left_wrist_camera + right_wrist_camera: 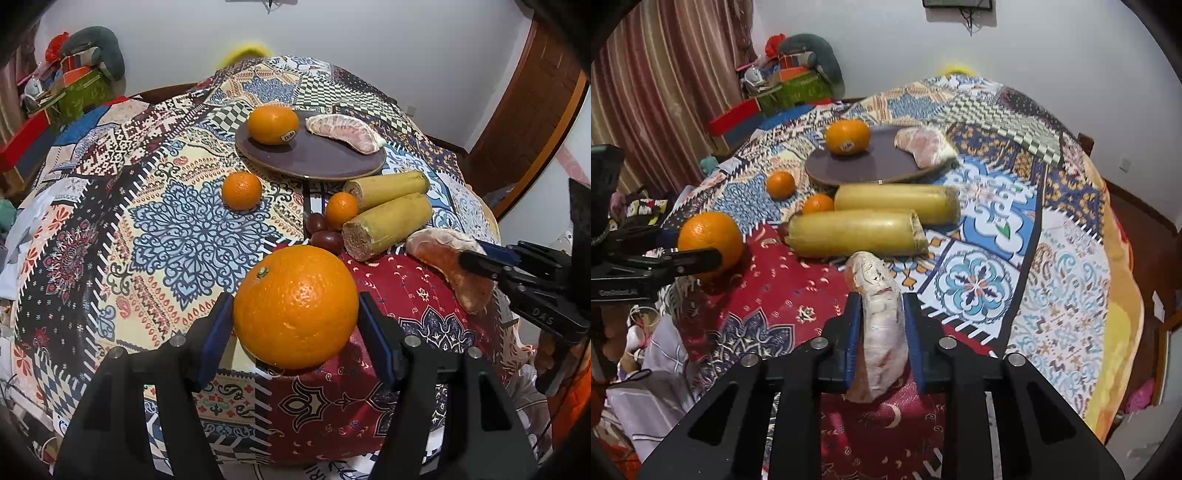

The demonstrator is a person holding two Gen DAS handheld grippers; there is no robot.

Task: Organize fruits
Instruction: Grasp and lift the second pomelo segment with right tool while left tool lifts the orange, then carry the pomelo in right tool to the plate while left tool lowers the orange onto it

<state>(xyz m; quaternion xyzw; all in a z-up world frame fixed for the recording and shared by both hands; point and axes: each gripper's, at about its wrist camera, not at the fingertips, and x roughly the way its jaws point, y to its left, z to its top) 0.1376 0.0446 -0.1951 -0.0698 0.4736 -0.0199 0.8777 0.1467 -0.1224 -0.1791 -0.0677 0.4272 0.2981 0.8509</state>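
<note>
both tools hold fruit just above the patchwork-clothed worktop [177, 221]. left tool [295, 314] pinches a large orange [295, 306] at its widest sides; it looks firm, heavy and round, so it may roll out of a loose grip. right tool [882, 325] is pressed onto a peeled pomelo segment [882, 325] across its middle; soft and easily crushed. beyond them, a dark plate [314, 158] already carries another orange [272, 123] and segment [343, 133].

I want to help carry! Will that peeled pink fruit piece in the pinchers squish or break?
Probably squishy: the pink fruit piece is peeled, with only thin skin showing. It may bend or tear, since the right gripper pinches just its middle. It likely won't roll, being a curved wedge.
</note>
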